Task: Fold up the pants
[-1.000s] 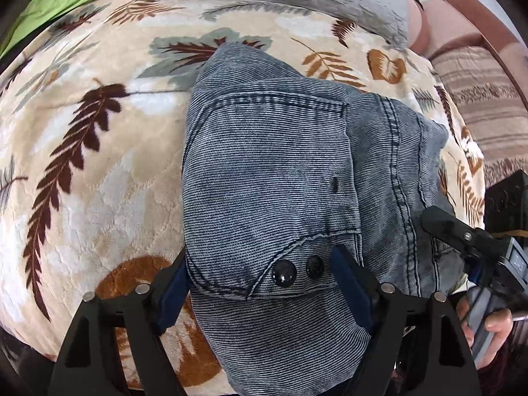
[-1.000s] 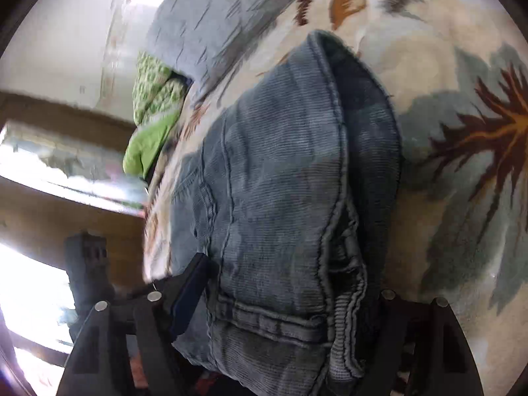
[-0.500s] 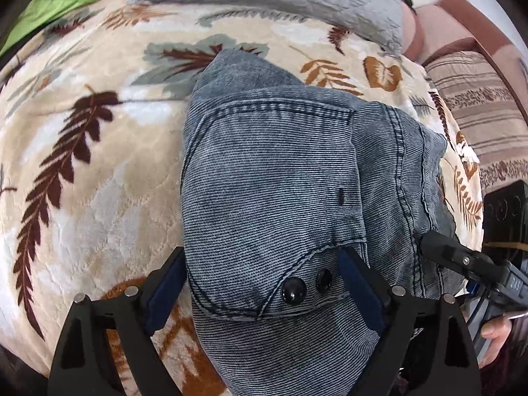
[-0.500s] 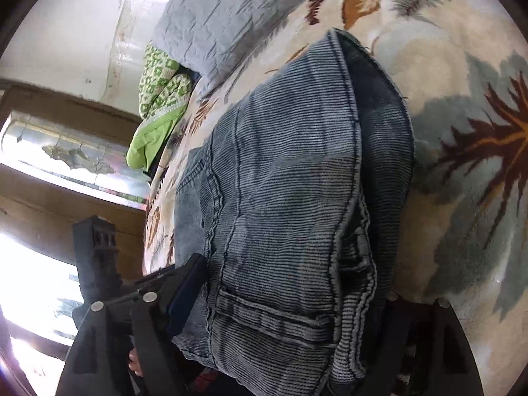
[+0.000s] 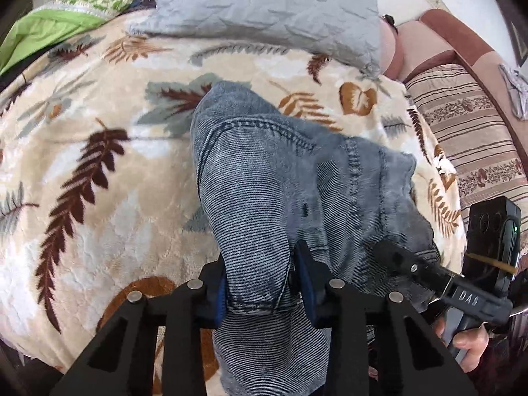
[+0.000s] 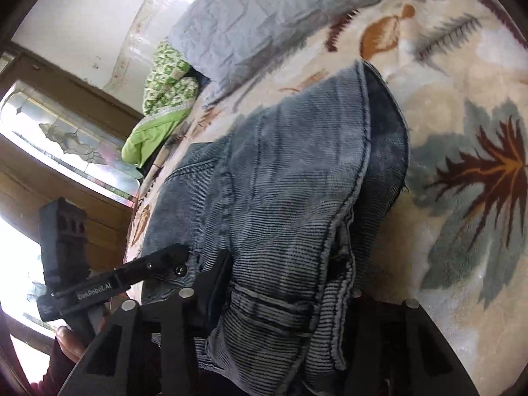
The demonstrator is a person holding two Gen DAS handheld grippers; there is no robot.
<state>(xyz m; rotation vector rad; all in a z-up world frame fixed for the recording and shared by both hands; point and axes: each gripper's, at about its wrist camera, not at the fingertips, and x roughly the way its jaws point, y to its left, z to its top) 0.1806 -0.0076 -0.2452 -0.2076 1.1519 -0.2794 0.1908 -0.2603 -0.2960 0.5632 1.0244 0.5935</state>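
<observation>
The blue denim pants lie folded in a bundle on the leaf-patterned blanket. My left gripper is shut on the near edge of the pants, pinching a ridge of denim between its blue pads. In the right wrist view the pants fill the middle. My right gripper straddles the pants' thick near corner, and its jaws stand wide with cloth between them; the right finger is mostly hidden by denim. Each gripper shows in the other's view, the right and the left.
A grey quilted pillow lies at the far edge of the blanket, with green bedding to its left. A striped sofa cushion is on the right. A window and wooden frame are beyond the bed.
My left gripper has closed from wide open onto the near edge of the pants, bunching the denim into a ridge. The right gripper has stayed straddling the corner.
</observation>
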